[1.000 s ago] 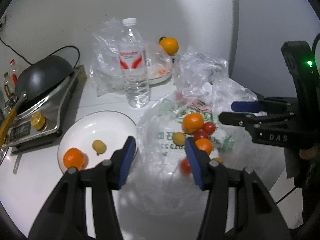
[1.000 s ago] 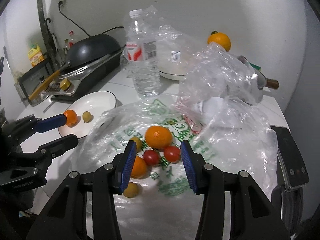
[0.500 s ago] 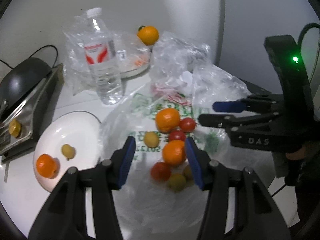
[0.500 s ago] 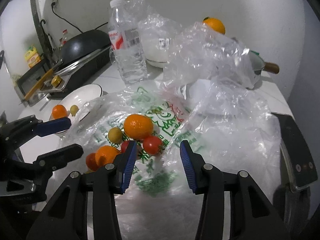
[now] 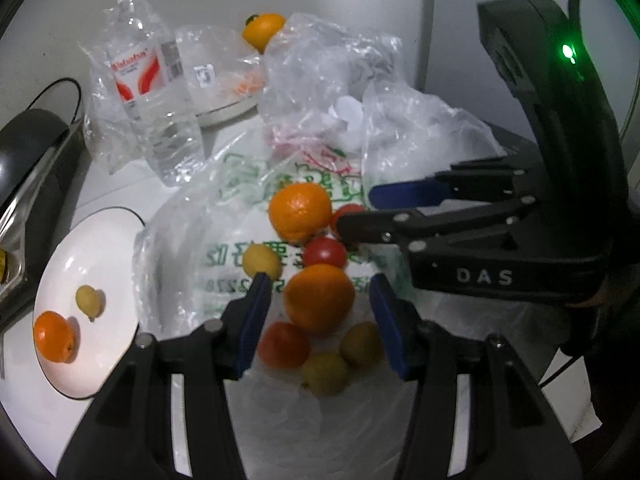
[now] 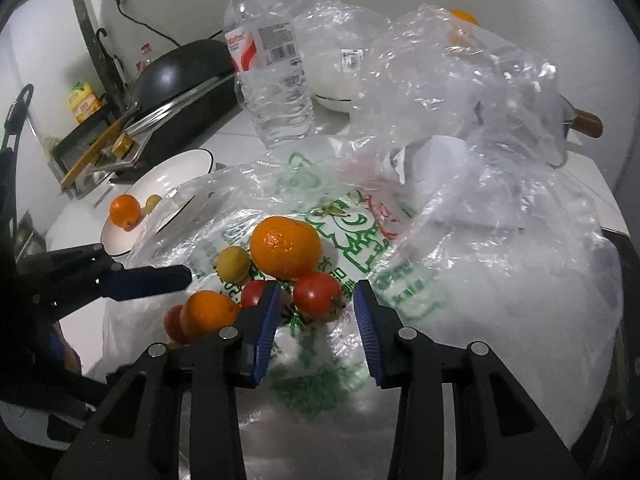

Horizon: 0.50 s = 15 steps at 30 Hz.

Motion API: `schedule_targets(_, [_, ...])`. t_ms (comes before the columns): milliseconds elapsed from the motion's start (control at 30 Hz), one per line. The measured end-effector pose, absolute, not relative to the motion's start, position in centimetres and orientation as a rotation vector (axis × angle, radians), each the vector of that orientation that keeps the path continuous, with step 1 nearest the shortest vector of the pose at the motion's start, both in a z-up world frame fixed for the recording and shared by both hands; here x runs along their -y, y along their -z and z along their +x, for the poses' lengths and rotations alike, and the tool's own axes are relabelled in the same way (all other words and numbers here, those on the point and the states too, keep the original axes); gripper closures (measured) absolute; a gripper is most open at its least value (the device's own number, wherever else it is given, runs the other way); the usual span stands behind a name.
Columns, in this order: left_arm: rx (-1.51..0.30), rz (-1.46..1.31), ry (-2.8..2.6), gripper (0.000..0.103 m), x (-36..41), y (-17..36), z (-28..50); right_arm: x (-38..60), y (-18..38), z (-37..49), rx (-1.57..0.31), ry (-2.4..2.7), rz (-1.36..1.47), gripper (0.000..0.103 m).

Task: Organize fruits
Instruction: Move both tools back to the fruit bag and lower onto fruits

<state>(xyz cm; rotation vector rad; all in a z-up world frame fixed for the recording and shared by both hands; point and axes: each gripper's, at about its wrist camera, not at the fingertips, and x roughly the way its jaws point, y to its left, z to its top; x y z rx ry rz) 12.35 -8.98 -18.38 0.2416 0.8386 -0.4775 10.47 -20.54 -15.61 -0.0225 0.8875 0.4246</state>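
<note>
Centrally in the left wrist view, a pile of fruit is seen on a spread printed plastic bag [image 5: 224, 248]: a large orange [image 5: 300, 211] above, a second orange [image 5: 319, 298] below it, red tomatoes [image 5: 324, 253], and small yellow fruits [image 5: 261, 261]. At lower left of that frame a white plate [image 5: 100, 248] is set just beside the bag, and a small orange [image 5: 54, 336] and a yellow fruit [image 5: 89, 299] are held on it. A clear water bottle [image 5: 154, 80] is stood upright in the upper left, with crumpled clear bags [image 5: 328, 68] heaped behind the pile and another orange [image 5: 262, 30] perched at the top. A dark wok [image 6: 180, 74] on a stove is found at the left edge.

The left gripper [image 5: 318, 312] is presented released, its blue-padded jaws spread either side of the second orange without contact. The right gripper [image 6: 316, 316] is likewise released, its jaws parted around a tomato [image 6: 318, 294] near the large orange [image 6: 285, 246]; in the left wrist view it [image 5: 356, 216] is reached in from the right, level with the pile.

Everything is laid on a white counter [image 5: 24, 408] against a pale wall.
</note>
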Motion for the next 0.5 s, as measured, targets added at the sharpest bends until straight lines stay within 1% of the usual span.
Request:
schedule_targets(200, [-0.862,0.251,0.483,0.052,9.1,19.2,12.9,20.4,16.3,11.2,-0.909,-0.430,-0.021,0.069])
schedule_targets(267, [-0.867,0.247,0.489,0.055,9.1,19.3,13.0,20.3,16.3,11.3,-0.915,-0.432,-0.027,0.069])
schedule_targets(333, [-0.872,0.256,0.488,0.061,9.2,19.5,13.2,20.3,16.4,11.4,-0.921,-0.430,-0.034,0.070])
schedule_targets(400, [-0.869,0.262,0.495,0.062,9.3,19.6,13.2,20.1,16.6,11.4,-0.927,-0.426,-0.041,0.072])
schedule_targets(500, [-0.867,0.258,0.499,0.062,9.0,19.5,13.1,19.9,16.5,11.4,-0.924,-0.421,-0.054,0.073])
